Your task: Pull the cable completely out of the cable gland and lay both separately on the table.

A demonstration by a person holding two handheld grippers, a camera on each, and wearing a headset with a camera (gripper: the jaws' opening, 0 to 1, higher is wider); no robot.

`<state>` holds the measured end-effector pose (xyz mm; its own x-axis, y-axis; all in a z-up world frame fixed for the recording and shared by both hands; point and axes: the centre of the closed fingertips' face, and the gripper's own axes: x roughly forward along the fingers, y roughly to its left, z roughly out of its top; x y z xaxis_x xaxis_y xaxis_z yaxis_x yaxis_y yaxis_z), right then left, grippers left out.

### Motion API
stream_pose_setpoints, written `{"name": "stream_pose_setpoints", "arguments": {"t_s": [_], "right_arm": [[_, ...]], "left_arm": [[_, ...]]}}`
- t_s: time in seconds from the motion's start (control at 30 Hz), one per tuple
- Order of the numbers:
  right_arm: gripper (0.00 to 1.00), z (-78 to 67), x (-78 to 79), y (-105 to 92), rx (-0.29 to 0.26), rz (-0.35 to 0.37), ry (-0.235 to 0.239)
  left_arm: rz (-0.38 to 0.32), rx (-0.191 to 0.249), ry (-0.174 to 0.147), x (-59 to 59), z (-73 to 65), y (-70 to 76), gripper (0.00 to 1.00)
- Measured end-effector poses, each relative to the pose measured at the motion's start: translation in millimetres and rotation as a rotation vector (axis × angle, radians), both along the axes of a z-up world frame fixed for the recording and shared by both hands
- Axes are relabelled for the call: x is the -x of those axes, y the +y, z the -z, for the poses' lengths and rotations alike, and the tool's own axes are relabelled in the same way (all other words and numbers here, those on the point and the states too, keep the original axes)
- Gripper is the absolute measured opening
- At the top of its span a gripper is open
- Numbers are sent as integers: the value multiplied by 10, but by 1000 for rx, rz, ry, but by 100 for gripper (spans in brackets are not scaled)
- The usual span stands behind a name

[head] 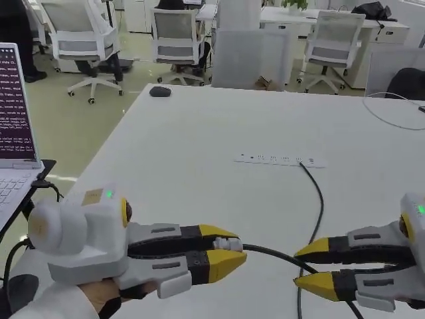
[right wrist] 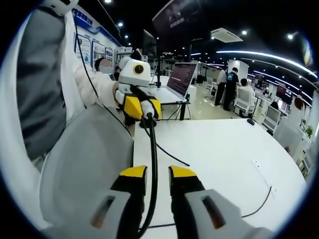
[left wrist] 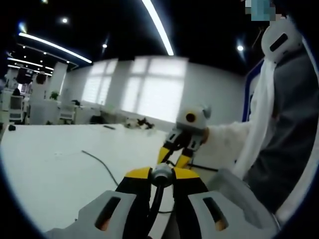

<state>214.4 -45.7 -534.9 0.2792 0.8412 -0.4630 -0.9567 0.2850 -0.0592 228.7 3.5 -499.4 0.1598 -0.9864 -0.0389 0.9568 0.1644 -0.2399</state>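
Left gripper view: left hand-held gripper (left wrist: 162,177) pinches the cable gland (left wrist: 161,171).

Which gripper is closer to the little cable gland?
Left. The left gripper has the cable gland pinched between its jaws; the right gripper straddles the black cable further along, apart from the gland.

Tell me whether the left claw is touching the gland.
Touching. The left gripper view shows the left claw closed on the gland, with both yellow tips pressed against its sides and no gap.

Head cam above table (head: 199,126); gripper cams face-to-face.
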Motion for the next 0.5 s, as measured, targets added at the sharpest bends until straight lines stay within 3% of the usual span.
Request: {"name": "stream_pose_setpoints", "arguments": {"t_s": [0.2, 0.37, 0.5], "right_arm": [[19, -219, 19, 270, -39, -52, -61], [17, -242, 28, 333, -42, -74, -90], [10, -271, 71, 331, -81, -85, -90]], "left_arm": [[11, 6, -1, 50, -15, -86, 16], [16, 5, -7, 101, -34, -134, 16], [17, -1, -10, 165, -26, -197, 17]]}}
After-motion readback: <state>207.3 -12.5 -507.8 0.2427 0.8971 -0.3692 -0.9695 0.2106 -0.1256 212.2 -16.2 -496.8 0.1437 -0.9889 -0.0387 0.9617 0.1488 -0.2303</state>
